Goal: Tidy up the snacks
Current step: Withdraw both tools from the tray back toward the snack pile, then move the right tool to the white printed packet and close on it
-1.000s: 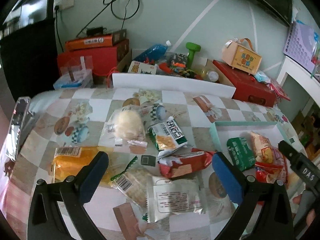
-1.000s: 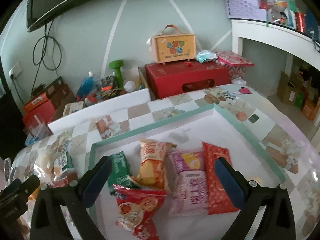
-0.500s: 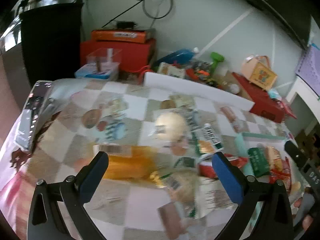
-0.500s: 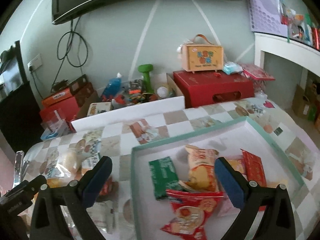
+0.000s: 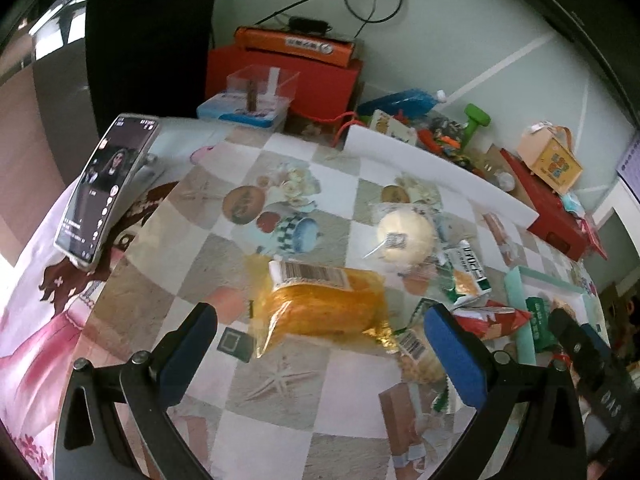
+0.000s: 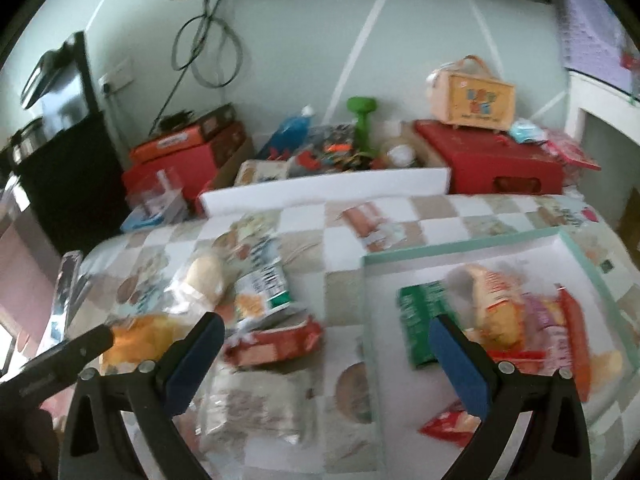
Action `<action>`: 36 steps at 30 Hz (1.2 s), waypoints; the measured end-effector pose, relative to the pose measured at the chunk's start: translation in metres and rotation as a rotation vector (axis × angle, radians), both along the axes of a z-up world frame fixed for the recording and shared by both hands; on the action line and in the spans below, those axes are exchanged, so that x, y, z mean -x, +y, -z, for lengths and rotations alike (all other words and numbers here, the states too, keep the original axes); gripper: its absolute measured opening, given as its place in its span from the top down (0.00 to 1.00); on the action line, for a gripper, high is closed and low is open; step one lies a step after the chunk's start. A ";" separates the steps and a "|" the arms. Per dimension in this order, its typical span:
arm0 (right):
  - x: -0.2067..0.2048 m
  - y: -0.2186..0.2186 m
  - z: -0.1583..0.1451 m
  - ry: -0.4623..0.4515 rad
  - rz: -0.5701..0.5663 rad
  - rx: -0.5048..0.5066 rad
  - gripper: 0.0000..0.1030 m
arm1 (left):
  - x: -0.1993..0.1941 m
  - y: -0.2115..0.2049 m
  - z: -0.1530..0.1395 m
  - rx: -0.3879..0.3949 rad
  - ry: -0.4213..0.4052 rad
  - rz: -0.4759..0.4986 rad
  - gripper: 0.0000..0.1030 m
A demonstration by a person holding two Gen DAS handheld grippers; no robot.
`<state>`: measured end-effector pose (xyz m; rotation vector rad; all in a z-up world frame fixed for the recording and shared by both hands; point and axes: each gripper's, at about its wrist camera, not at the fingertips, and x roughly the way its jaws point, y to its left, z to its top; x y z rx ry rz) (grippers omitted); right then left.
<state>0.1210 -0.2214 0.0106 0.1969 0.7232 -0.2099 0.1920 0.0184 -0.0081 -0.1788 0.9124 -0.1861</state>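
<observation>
Loose snacks lie on a checked tablecloth. My left gripper [image 5: 320, 344] is open, just short of an orange-yellow packet [image 5: 320, 304] with a barcode label. Beyond it lie a round white bun in clear wrap [image 5: 404, 232], a green and white packet [image 5: 466, 276] and a red packet [image 5: 488, 318]. My right gripper [image 6: 324, 354] is open over the gap between the loose pile and the mint-rimmed white tray [image 6: 460, 250]. The tray holds a green packet [image 6: 420, 320], an orange chip bag [image 6: 496, 308] and red packets [image 6: 572, 328]. A clear white packet [image 6: 256, 404] lies near its left finger.
A phone [image 5: 106, 184] leans at the table's left edge. A white foam board [image 5: 432, 168] lines the far edge. Behind it stand red boxes [image 5: 280, 76], a clear plastic box [image 5: 256, 96], a green dumbbell [image 6: 362, 120] and a small printed case [image 6: 472, 96].
Both grippers swung left. The left one now faces the orange-yellow packet instead of the middle pile. The right one moved off the tray's centre toward the loose snacks. Both stay open.
</observation>
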 end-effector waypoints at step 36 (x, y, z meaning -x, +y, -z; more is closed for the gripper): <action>-0.012 0.035 0.072 0.229 -0.147 -0.070 0.01 | 0.006 -0.029 0.025 0.004 0.131 -0.021 0.00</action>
